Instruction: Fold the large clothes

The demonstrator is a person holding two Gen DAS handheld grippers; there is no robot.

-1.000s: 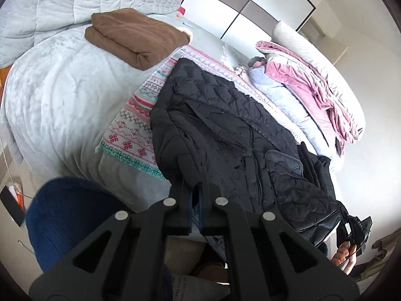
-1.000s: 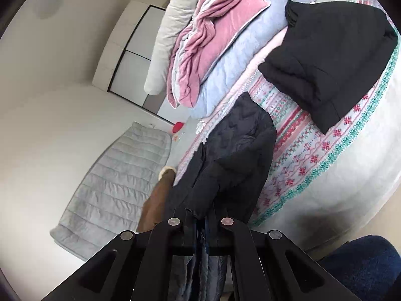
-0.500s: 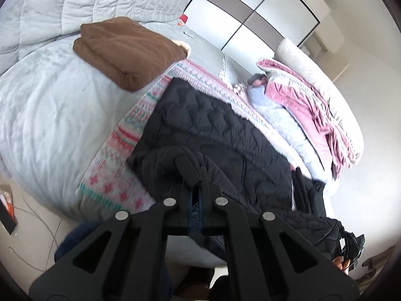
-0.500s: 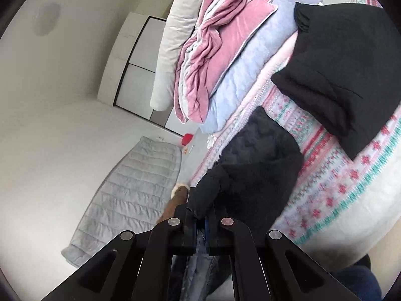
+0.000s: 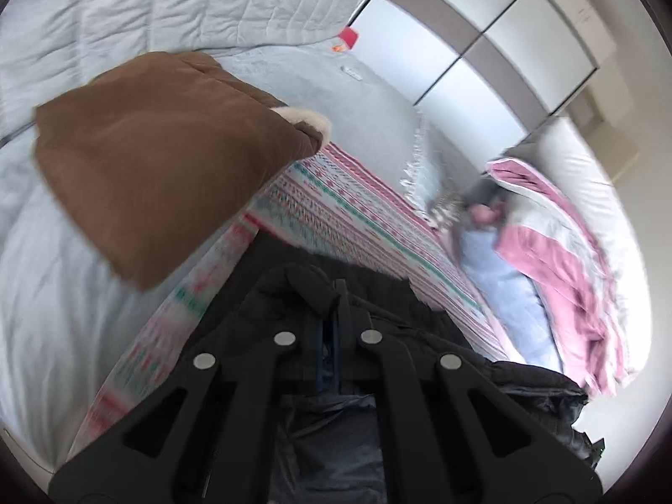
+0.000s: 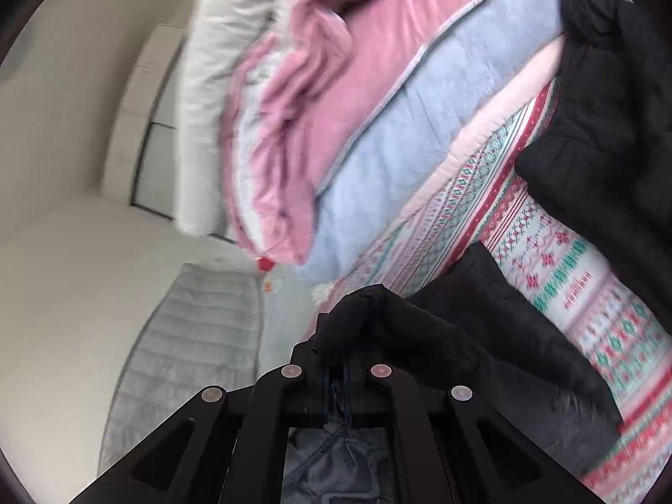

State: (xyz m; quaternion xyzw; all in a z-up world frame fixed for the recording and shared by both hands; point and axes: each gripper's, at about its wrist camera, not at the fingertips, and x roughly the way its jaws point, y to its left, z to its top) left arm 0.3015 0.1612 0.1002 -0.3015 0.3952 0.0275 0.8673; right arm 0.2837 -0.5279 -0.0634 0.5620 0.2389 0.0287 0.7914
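Both tongs, left (image 5: 329, 332) and right (image 6: 336, 367), clamped on the jacket (image 5: 302, 290), have swept its edge across the bed (image 5: 50, 252); soft, puffy, slippery, best gripped at hems.

L gripper (image 5: 329, 319) clamped tight on black jacket (image 5: 378, 315); R gripper (image 6: 336, 361) likewise, both angled downward.

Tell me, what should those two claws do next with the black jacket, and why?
Probably lay the pinched edge down flat. Both the left claw and right claw are shut on the jacket, lifted over the patterned blanket.
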